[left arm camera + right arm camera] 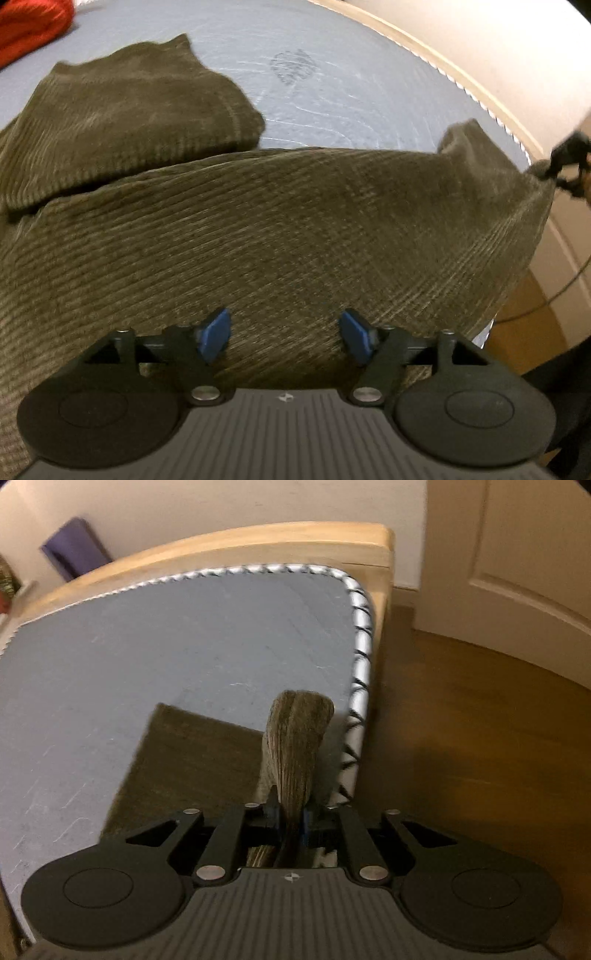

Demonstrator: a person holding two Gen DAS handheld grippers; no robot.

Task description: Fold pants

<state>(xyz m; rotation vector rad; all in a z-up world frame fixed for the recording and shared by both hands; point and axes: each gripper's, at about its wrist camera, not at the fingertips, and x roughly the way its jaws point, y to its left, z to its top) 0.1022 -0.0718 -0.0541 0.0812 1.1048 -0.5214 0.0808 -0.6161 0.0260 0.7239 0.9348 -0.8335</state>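
Corduroy pants (pixel 280 229) fill your left view, left gripper (pixel 284 334) released above them; only your right view shows the right gripper (pixel 291 827) clenched on bunched cloth, door (pixel 517 554) at two o'clock.

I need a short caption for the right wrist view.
Right tongs shut on a bunched corner of olive corduroy pants, near the grey mat edge.

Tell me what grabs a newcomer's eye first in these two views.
The olive corduroy pants fill the left wrist view, spread over the grey-blue padded board, with the left gripper hovering above them, jaws open and empty. In the right wrist view, the right gripper has its jaws shut on a bunched edge of the pants near the board's laced rim. A red cloth sits far left.
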